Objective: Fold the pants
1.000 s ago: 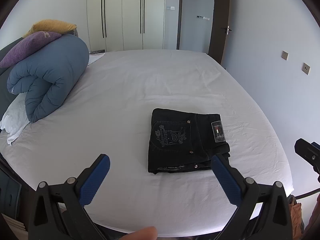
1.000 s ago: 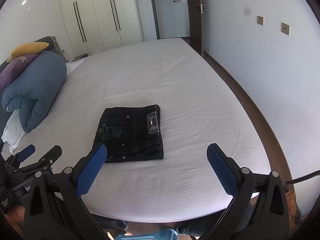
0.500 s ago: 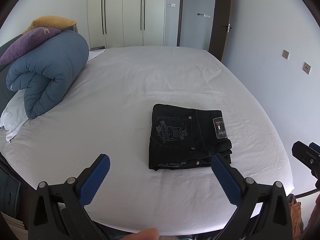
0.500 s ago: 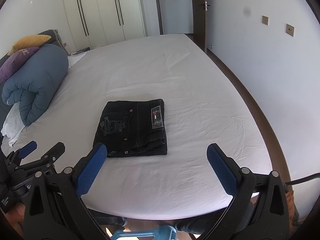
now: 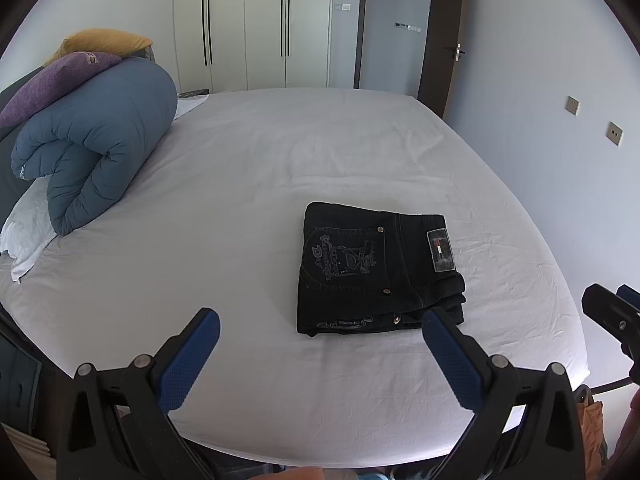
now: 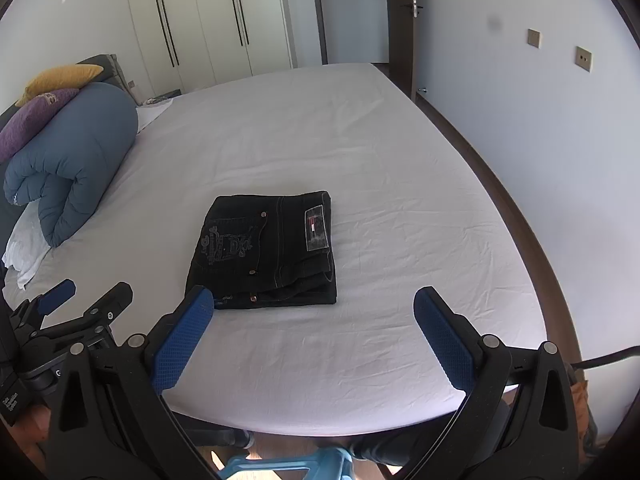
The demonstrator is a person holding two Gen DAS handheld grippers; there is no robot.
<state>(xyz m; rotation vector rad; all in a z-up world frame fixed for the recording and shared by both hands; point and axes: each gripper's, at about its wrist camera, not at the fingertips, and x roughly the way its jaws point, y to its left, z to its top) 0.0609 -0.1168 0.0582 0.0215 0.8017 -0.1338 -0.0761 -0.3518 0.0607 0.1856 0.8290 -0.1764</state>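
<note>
Apparently done: pants (image 5: 376, 268) lie folded, lower centre of the bed (image 5: 248, 184). Left gripper (image 5: 320, 348) and right gripper (image 6: 308, 328) both wide, empty. Risk: snagging the near edge would undo the stack.

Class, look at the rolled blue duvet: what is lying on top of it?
A purple cushion rests on the blue duvet, with a yellow cushion above it. Their undersides are hidden.
</note>
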